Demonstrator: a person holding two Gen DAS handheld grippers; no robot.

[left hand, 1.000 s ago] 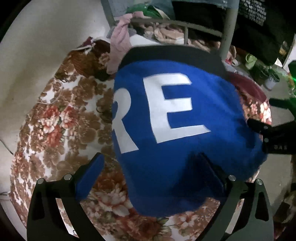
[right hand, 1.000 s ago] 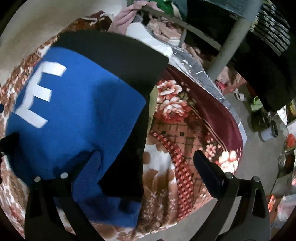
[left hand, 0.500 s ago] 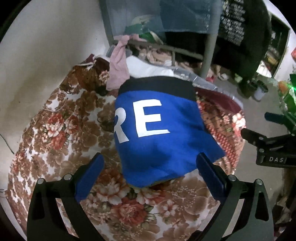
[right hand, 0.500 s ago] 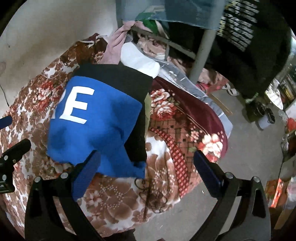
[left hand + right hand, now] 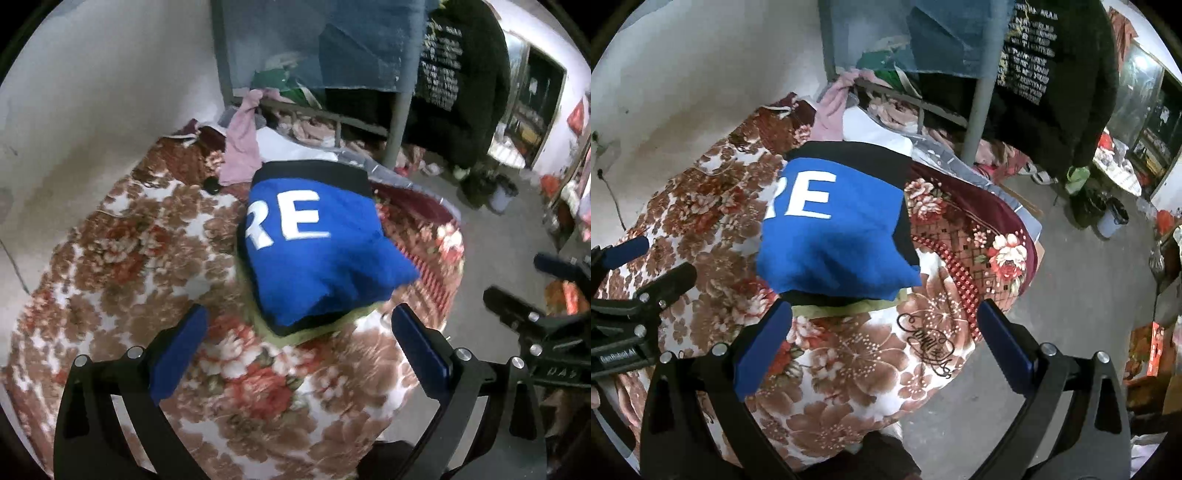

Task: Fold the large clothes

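Observation:
A folded blue garment (image 5: 317, 254) with white letters "RE" and black trim lies on the floral blanket (image 5: 122, 266); it also shows in the right wrist view (image 5: 834, 236). A yellow-green edge sticks out under its near side. My left gripper (image 5: 299, 347) is open and empty, held above the blanket just short of the garment. My right gripper (image 5: 882, 339) is open and empty, also short of the garment's near edge. Each gripper shows at the edge of the other's view.
A pink cloth (image 5: 242, 151) hangs from a metal bed frame (image 5: 397, 122) behind the garment. A dark red floral blanket (image 5: 975, 229) lies to the right. A black printed shirt (image 5: 1045, 74) hangs at the back. Bare floor (image 5: 1071, 295) with clutter is on the right.
Both grippers have pulled back and up from the garment, which now looks smaller and lies untouched on the blanket. Both stay open.

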